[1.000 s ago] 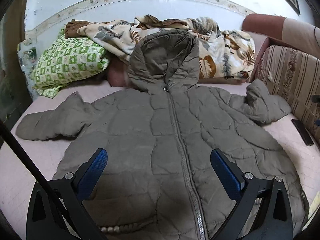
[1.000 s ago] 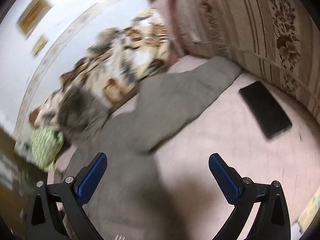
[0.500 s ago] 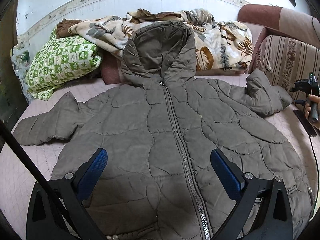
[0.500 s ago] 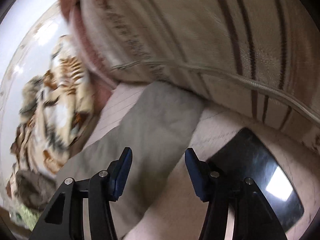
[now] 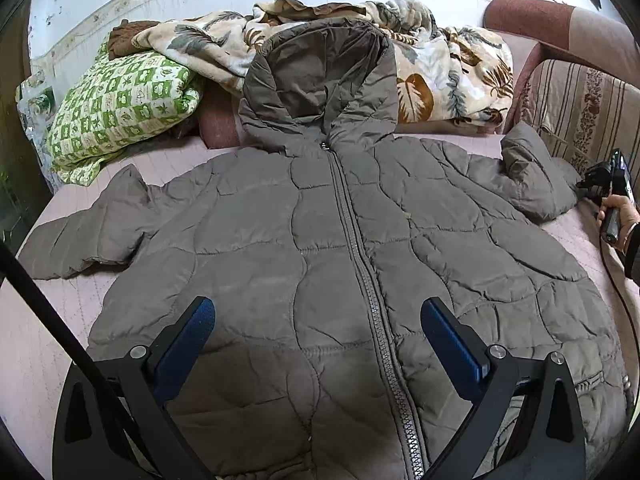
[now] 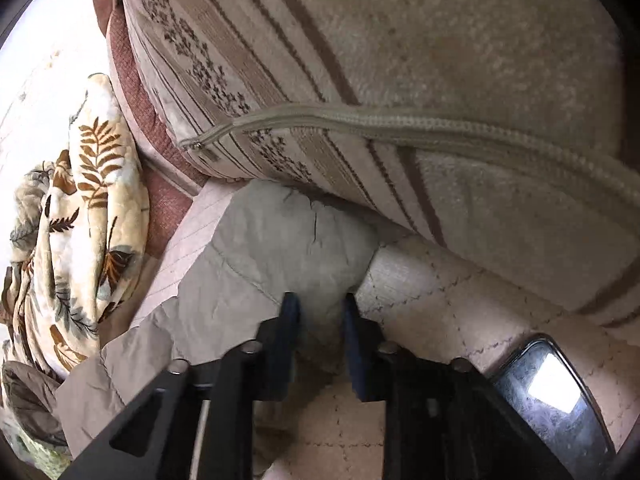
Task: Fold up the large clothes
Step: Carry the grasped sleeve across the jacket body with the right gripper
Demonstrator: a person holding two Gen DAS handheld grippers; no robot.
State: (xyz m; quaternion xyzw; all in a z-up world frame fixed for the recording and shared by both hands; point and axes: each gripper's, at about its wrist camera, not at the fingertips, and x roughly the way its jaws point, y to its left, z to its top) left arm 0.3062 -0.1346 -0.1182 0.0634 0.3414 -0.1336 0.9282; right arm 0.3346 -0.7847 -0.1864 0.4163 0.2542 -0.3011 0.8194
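Drawn closer since the earlier frames to the grey-brown quilted hooded jacket [image 5: 340, 264], lying zipped and front-up on the pink quilted bed cover [image 5: 32, 344]. Left gripper [image 5: 318, 332] hovering over the hem left of the jacket's zip, jaws spread, nothing between them. Right gripper [image 5: 600, 184] seen at the jacket's far right sleeve tip.

Swung from open bed cover to the grey sleeve cuff [image 6: 304, 248] beside the striped sofa cushion [image 6: 400, 80]. Right gripper [image 6: 318, 312] jaws just closed, now pinching cuff fabric. Black phone-like slab [image 6: 556, 400] right of the cuff. Likely ready to fold the sleeve inward.
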